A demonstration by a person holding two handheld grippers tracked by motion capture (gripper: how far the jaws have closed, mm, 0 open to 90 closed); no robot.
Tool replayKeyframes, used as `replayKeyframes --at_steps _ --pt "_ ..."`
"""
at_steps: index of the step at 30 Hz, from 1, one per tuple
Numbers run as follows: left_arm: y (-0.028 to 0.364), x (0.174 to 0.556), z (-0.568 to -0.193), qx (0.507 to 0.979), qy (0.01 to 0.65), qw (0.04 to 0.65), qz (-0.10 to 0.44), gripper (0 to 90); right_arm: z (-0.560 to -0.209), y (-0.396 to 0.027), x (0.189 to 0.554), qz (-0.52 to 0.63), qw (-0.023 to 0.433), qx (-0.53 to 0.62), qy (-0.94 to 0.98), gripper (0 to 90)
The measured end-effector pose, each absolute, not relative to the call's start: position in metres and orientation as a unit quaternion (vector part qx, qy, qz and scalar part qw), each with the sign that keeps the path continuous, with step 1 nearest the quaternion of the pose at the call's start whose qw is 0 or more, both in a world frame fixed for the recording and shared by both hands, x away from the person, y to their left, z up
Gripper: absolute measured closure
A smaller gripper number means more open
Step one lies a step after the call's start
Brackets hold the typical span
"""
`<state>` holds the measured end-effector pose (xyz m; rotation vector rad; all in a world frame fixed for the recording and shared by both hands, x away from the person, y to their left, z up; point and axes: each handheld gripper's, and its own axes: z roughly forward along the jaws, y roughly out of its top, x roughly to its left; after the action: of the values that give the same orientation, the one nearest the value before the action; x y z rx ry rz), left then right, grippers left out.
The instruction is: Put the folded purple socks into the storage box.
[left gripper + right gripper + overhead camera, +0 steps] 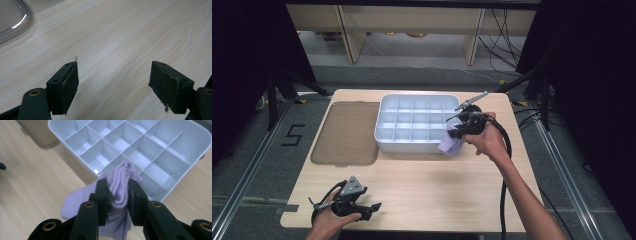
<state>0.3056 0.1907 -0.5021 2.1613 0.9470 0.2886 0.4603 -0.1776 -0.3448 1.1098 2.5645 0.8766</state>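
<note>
1. The right gripper (117, 195) rises from the bottom edge – its two black jaws are pressed onto a bunched lilac cloth (120, 187) between them.
2. The cloth stands in a folded ridge above the pads, and a looser flap hangs down to the left and below the jaws.
3. Just beyond the cloth lies a white divided tray (186, 185), its near rim right behind the cloth's top.
4. Thin white walls split the tray into many compartments – those that show hold nothing.
5. A brownish lid (37, 132) lies at the far left, beside the tray.
6. Light wooden table (32, 185) lies under everything.
</note>
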Motion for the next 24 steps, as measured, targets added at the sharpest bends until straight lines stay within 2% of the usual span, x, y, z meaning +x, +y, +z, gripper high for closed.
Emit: replayKeyframes --at_steps 8,24 --pt "0.191 0.306 -0.502 0.845 0.368 0.372 0.111 22.8 -0.341 -0.179 0.490 0.286 0.129 0.394 0.864 73.1" --pt "0.188 0.304 -0.503 0.841 0.371 0.380 0.102 22.8 -0.369 -0.177 0.529 0.241 0.163 0.415 0.862 73.1"
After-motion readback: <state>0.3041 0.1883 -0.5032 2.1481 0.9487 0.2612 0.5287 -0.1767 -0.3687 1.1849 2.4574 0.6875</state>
